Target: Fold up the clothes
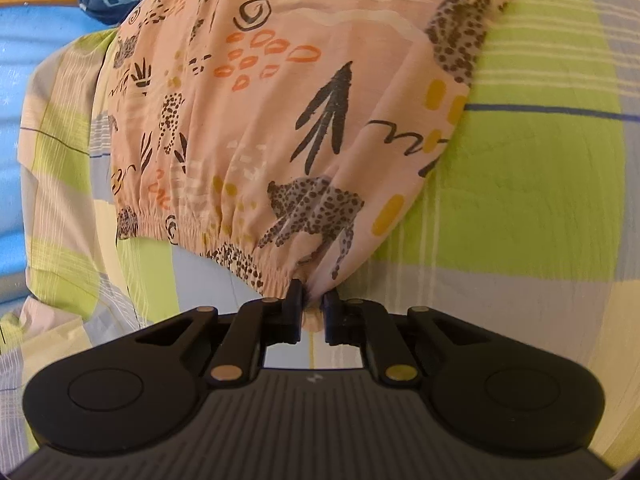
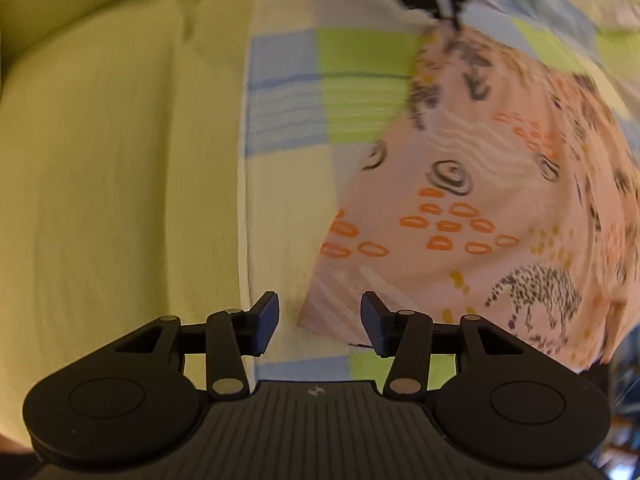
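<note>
Pinching the pink printed garment (image 1: 248, 92) at its elastic waistband, the left gripper (image 1: 312, 300) should lift evenly while the right gripper (image 2: 319, 322), jaws apart and empty, takes the near corner.

The left gripper (image 1: 313, 294) is matte black, with brass-coloured pivot pins behind its fingers. The right gripper (image 2: 319, 314) matches it. A ribbed grey body with a small logo sits behind each.

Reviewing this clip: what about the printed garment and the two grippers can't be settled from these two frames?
- Printed pink garment: far end cut off by the left wrist view's top edge.
- Its right side in the right wrist view: motion-blurred.
- Left gripper shut on the elastic waistband; fabric inside the pinch is hidden by the fingers.
- Open right gripper: whether it touches the plaid bedsheet is unclear.
</note>
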`<state>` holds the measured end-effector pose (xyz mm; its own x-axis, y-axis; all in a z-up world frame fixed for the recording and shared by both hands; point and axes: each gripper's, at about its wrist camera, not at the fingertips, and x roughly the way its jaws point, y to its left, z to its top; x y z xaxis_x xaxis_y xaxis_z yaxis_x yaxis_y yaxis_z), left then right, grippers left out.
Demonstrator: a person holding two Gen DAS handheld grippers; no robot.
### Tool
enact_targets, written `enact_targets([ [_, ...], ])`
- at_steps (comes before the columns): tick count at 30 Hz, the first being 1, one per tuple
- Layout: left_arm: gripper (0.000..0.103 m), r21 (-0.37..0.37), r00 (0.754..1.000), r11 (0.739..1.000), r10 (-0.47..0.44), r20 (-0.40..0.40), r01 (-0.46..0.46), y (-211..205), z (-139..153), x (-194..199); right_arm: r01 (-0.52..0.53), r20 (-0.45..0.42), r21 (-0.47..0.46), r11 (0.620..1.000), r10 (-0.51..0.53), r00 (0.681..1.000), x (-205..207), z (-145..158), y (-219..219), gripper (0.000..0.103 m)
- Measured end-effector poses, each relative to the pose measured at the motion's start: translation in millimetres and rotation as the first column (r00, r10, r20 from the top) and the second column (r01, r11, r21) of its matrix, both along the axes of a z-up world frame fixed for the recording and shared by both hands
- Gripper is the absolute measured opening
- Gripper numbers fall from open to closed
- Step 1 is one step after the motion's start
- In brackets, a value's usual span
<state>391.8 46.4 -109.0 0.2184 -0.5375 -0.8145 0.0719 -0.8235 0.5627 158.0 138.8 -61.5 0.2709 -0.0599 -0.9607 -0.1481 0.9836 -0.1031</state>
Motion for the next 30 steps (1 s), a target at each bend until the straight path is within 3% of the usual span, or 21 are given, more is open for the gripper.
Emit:
enact_targets([
  [3,0.007,-0.002,1.000,1.000,0.010,0.000,-0.010,0,0,-1,-0.041,-0.008,-0.022,0.999,0.041,0.999,-1,-9,1,0.046],
  [5,0.007,-0.003,1.000,1.000,0.023,0.001,-0.023,-1,-1,-2,-0.050,0.006,-0.016,0.999,0.050,0.999,-2,-8,-2,0.039],
  [8,0.007,-0.002,0.998,0.998,0.055,0.007,-0.055,-3,-2,-5,-0.025,0.006,0.011,1.000,0.025,1.000,1,-3,-14,0.003],
  [13,0.006,-0.012,0.988,0.988,0.151,-0.044,-0.152,-14,19,-5,0.064,0.050,0.096,0.993,-0.069,0.996,1,45,-55,0.002],
  [20,0.006,0.028,0.961,0.973,0.232,-0.150,-0.230,-32,83,-11,0.156,0.144,0.059,0.986,-0.163,0.976,-20,137,-132,0.002],
  [24,0.006,0.069,0.936,0.954,0.299,-0.188,-0.291,-53,118,-14,0.205,0.172,0.041,0.978,-0.209,0.963,-32,176,-183,0.002],
  [28,0.006,0.161,0.854,0.891,0.453,-0.255,-0.425,-97,151,-10,0.269,0.168,0.092,0.959,-0.281,0.945,-42,194,-242,0.002],
  [30,0.006,0.207,0.826,0.864,0.500,-0.259,-0.459,-121,159,-10,0.295,0.157,0.123,0.948,-0.312,0.937,-42,195,-274,0.002],
])
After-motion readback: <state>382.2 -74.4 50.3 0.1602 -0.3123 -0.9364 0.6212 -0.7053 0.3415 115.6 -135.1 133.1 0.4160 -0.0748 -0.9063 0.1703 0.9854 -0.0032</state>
